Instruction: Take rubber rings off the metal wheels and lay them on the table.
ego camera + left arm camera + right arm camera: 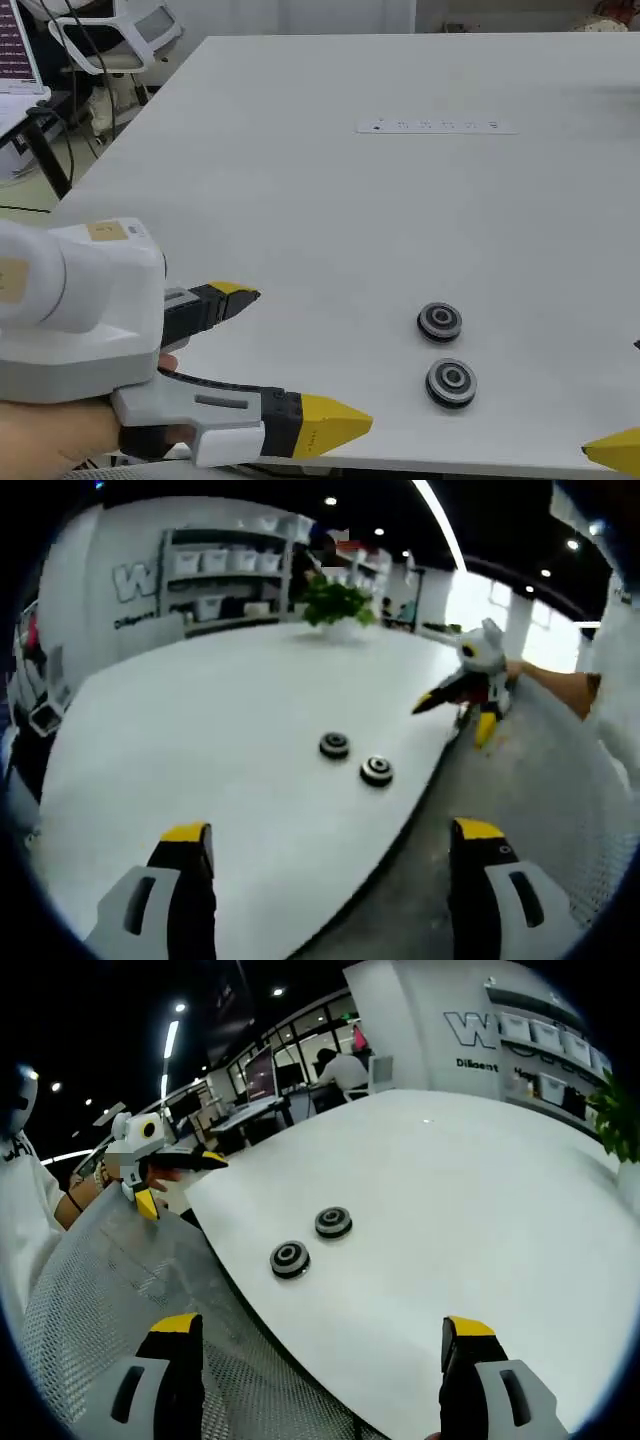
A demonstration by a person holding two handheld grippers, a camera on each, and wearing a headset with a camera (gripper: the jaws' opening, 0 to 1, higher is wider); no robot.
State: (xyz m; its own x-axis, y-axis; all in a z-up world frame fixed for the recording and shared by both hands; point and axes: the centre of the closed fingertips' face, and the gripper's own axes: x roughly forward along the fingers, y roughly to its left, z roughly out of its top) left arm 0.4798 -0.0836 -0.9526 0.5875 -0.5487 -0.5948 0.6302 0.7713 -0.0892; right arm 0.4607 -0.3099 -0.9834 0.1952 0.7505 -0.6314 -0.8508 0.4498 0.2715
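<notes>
- Now left tongs (pixel 330 830) and right tongs (pixel 320 1325) are hanging wide, empty.
- Both metal wheels (pixel 451 383) are sitting together near the tabletop (pixel 300 180) edge.
- Likely best: one pinning a wheel, one peeling.

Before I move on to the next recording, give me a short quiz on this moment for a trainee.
1. True or false: the jaws of the left gripper, grey with yellow tips, are shut.
2. Counting this round metal wheel with its black rubber ring, how many such wheels lie on the white table?
3. Where are the rubber rings? A) on the wheels; B) loose on the table; C) in the right gripper.
Key: 1. False: its jaws stand wide open, apart from both wheels. 2. Two: the second wheel lies just beyond the first, near the table's edge. 3. A.
</notes>
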